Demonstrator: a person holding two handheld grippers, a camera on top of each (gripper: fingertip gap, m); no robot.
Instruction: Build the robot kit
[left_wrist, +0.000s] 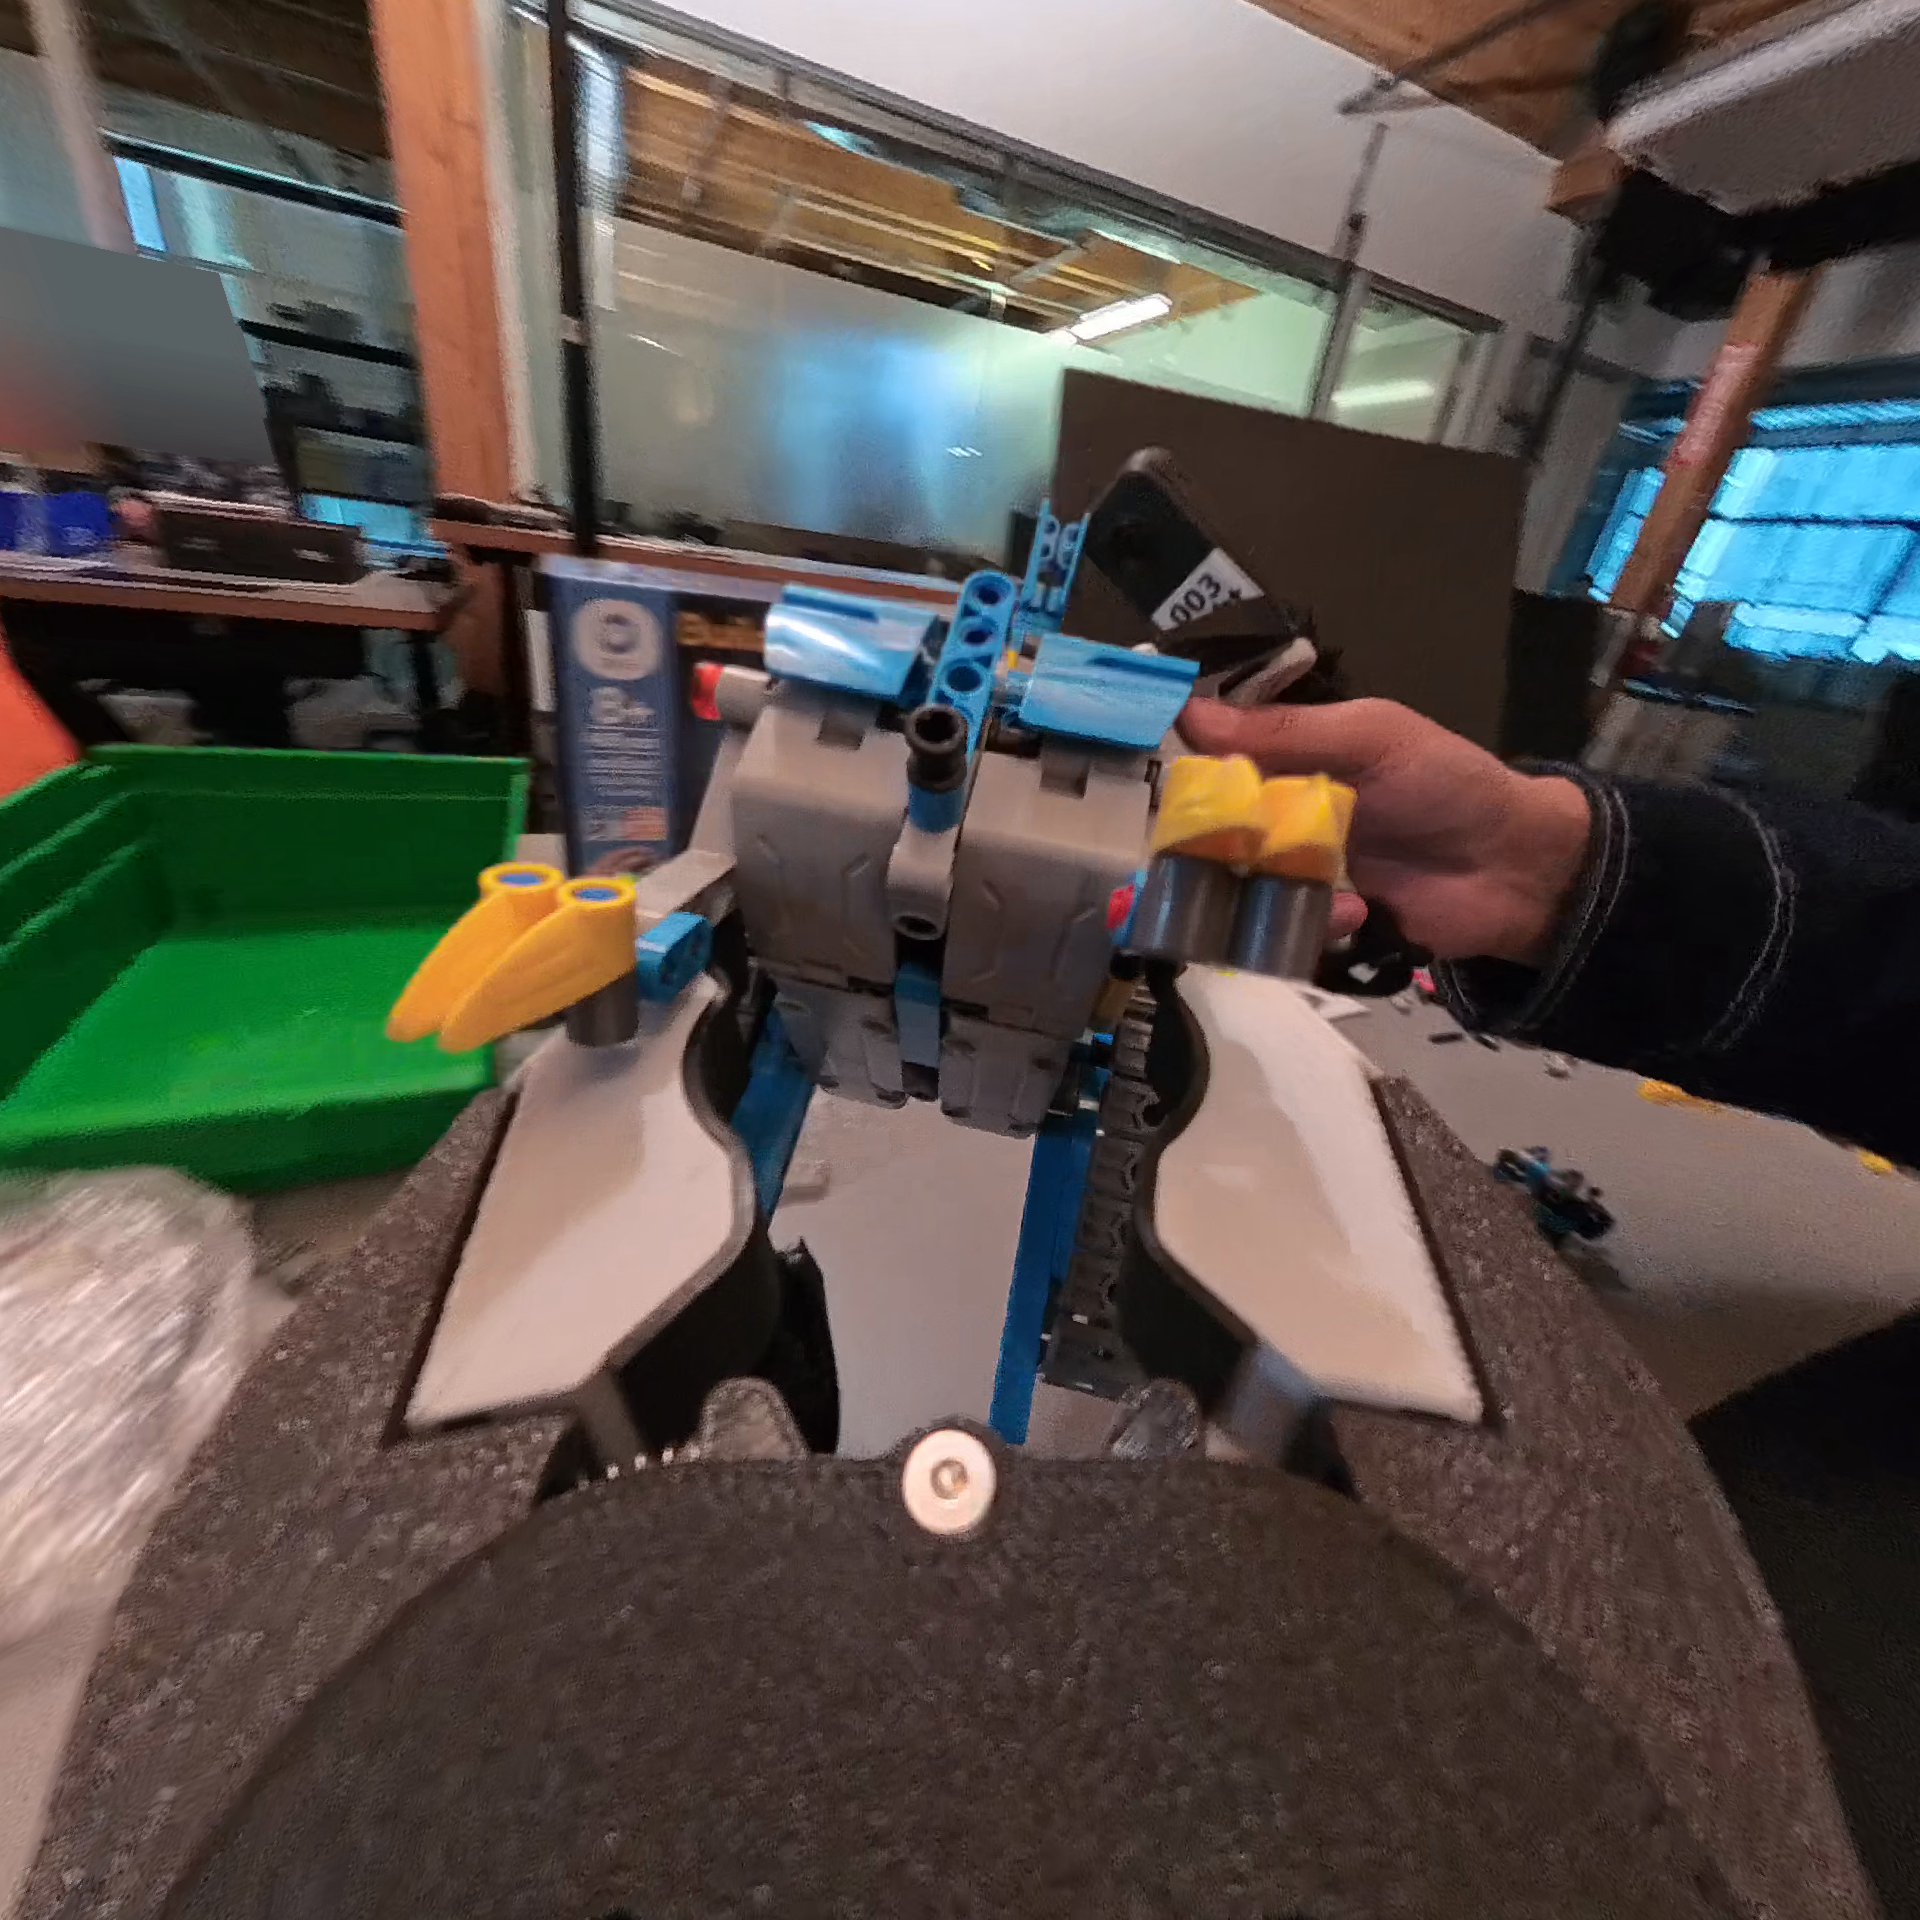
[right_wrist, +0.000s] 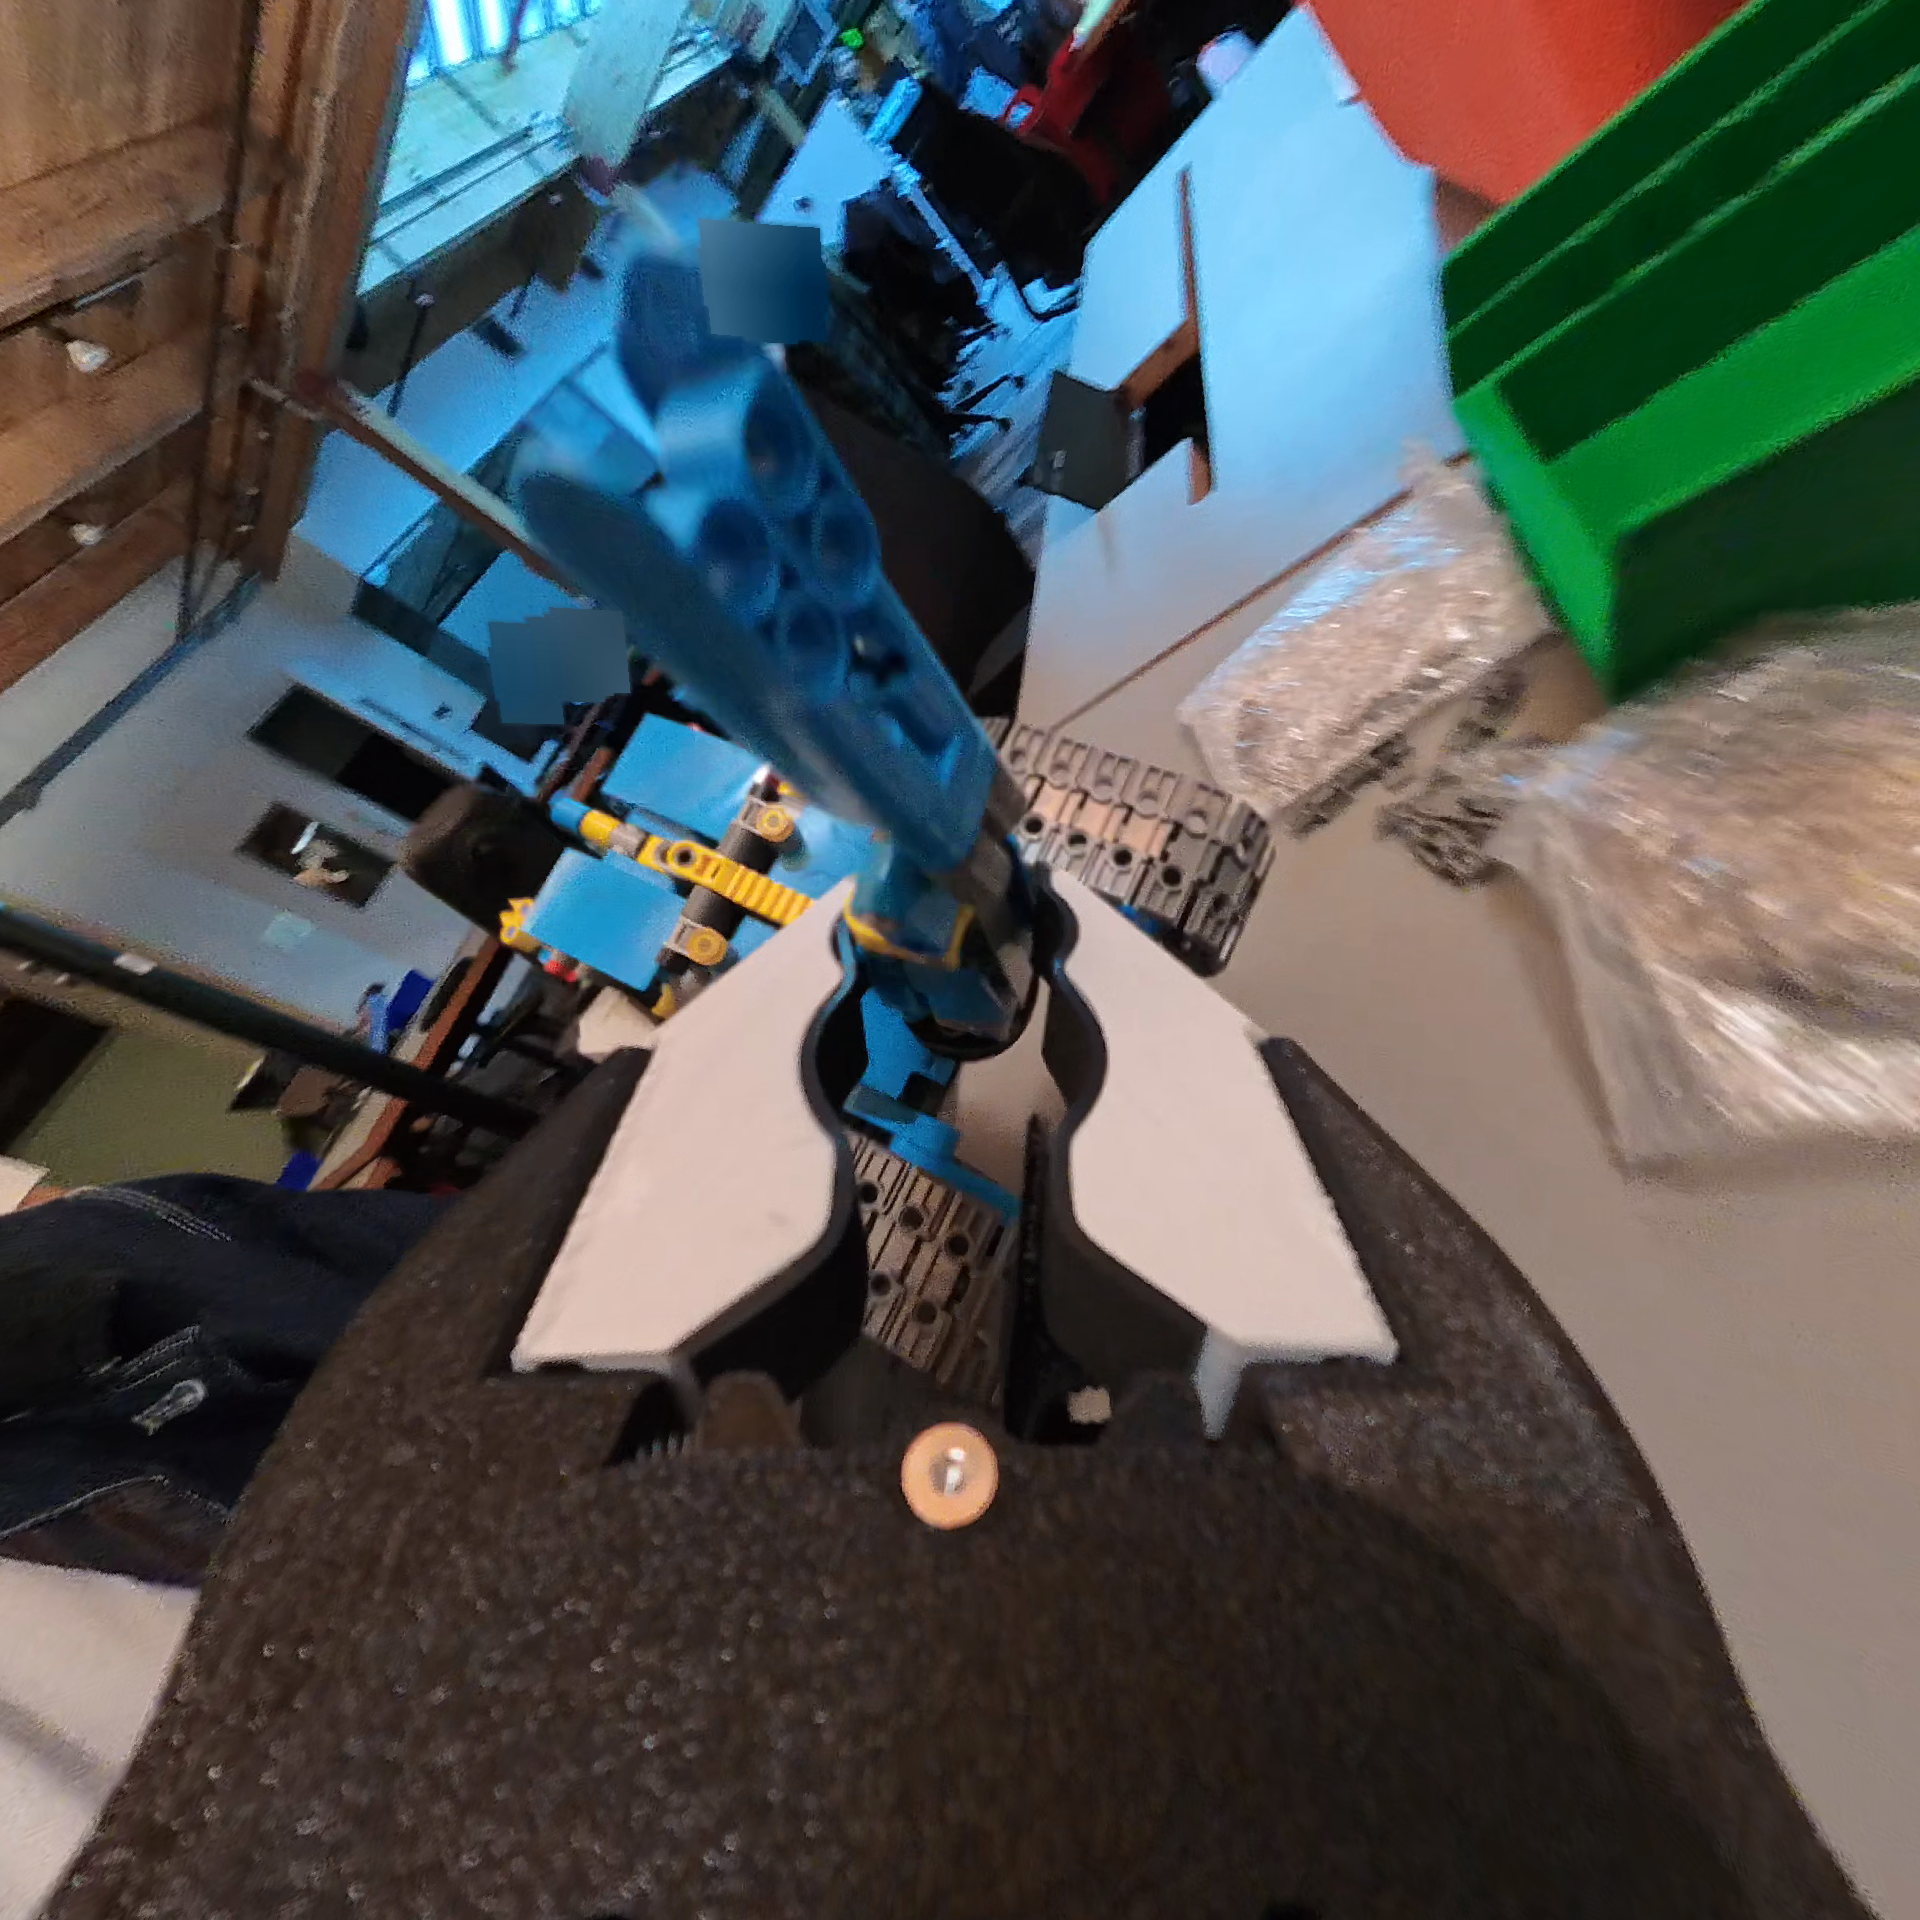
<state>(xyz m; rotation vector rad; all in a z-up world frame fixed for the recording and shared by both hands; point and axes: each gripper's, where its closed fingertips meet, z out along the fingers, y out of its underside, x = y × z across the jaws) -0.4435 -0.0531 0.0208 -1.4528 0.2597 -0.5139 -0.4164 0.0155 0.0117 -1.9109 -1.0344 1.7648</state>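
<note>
From the left wrist view we saw the left gripper (left_wrist: 940, 1049) clamped on the lower body of a grey, blue and yellow brick-built robot model (left_wrist: 925, 883), its white fingers (left_wrist: 613, 1184) pressing against the blue frame and grey track links on either side. That view alone showed a bare hand (left_wrist: 1392, 821) in a dark sleeve reaching in beside the model's yellow-tipped right arm, with the right gripper's black body behind it.

The right wrist view showed what the left did not: the right gripper (right_wrist: 940, 971) closed on a blue and yellow joint of the model, with a blue studless beam (right_wrist: 790, 582) rising from it and a strip of grey track (right_wrist: 1143, 842) just behind.

A green bin (left_wrist: 239, 956) stood near the model's left, a blue box (left_wrist: 613, 717) behind it. Clear plastic bags (right_wrist: 1382, 634) lay on the grey table (right_wrist: 1455, 1143), with bare surface near the right gripper. Small loose pieces (left_wrist: 1553, 1190) lay to the right.

Both views were motion-blurred; the beam's upper end was hard to make out.
</note>
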